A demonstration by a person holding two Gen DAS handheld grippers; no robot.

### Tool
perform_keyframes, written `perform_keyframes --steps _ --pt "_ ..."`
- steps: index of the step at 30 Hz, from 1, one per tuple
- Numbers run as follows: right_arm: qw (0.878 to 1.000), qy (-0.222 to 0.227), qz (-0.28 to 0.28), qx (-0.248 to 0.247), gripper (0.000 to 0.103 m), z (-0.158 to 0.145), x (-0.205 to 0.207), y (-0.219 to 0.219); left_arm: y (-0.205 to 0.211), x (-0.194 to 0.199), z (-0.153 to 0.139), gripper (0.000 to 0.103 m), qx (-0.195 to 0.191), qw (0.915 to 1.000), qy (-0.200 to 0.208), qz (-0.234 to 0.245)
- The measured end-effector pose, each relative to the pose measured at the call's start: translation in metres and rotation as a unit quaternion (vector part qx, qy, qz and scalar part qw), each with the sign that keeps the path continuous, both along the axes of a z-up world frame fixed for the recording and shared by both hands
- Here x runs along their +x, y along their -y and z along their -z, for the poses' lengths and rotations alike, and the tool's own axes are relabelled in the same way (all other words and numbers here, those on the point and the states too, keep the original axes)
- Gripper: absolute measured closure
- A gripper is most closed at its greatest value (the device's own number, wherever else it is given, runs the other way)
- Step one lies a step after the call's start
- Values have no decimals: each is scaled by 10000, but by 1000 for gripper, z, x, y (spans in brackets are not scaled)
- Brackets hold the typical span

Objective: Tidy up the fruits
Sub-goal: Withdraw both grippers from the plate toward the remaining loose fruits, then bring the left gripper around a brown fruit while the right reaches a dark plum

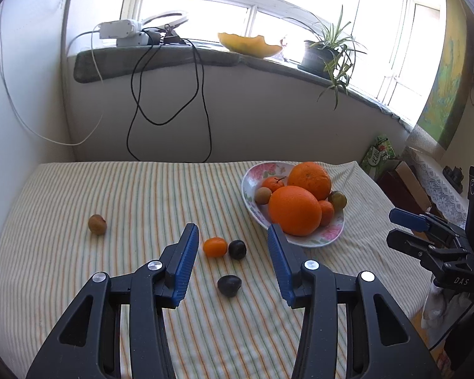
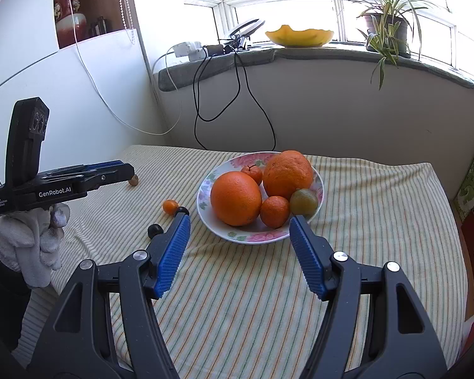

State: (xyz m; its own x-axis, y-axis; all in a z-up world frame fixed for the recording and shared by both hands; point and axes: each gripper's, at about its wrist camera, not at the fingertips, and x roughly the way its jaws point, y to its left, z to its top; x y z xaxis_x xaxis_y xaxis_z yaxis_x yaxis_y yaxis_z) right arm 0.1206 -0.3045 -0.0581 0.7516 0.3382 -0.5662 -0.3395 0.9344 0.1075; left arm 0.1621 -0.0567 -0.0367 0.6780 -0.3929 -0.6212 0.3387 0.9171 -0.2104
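- Left tongs are spread wide apart and holding nothing, hovering over the striped-cloth counter.
- Right tongs are also wide open and empty, aimed at the near rim of the flowered white ceramic plate.
- That plate sits right of centre in the left wrist view and already holds two big oranges, a couple of small tangerines and a greenish round fruit, so I'd guess it's where the loose stuff is meant to go.
- Loose fruit on the cloth: a small oval orange kumquat and a dark round plum touching side by side, another dark plum a bit lower in the frame, and a brownish round fruit way off at middle left.
- The key bit: the kumquat and first plum lie straight ahead of the left tongs, right in the gap between the two blue pads. The kumquat's long axis runs roughly left-right across the frame, about in line with how the tongs close.
- In the right wrist view those same fruits sit off to the left of the left pad, partly hidden behind it, so the left hand looks clearly better placed.
- My guess is the tricky part is pinching one without nudging its neighbour.
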Motion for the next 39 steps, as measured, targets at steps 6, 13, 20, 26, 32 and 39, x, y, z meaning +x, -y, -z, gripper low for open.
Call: perform_keyframes --steps 6,13,20,26,32,39 --pt "9996 -55 -267 -56 35 4 -4 -22 -29 -9 12 59 65 9996 -105 -245" --pt "9977 -179 -624 -183 35 13 -1 -52 -60 -7 29 59 129 9979 -276 -569" --pt "9942 -356 -954 -354 44 27 5 -85 -84 4 40 59 144 9955 -365 -858" --pt "9913 -506 -1130 -435 51 37 13 -106 -98 16 46 59 204 9940 -413 -993" --pt "9888 -666 -1233 -520 63 47 24 -121 -105 34 51 59 278 9930 -457 -1054" --pt "9852 -812 -1349 -674 68 58 35 -141 -109 56 56 63 370 9926 -510 -1039"
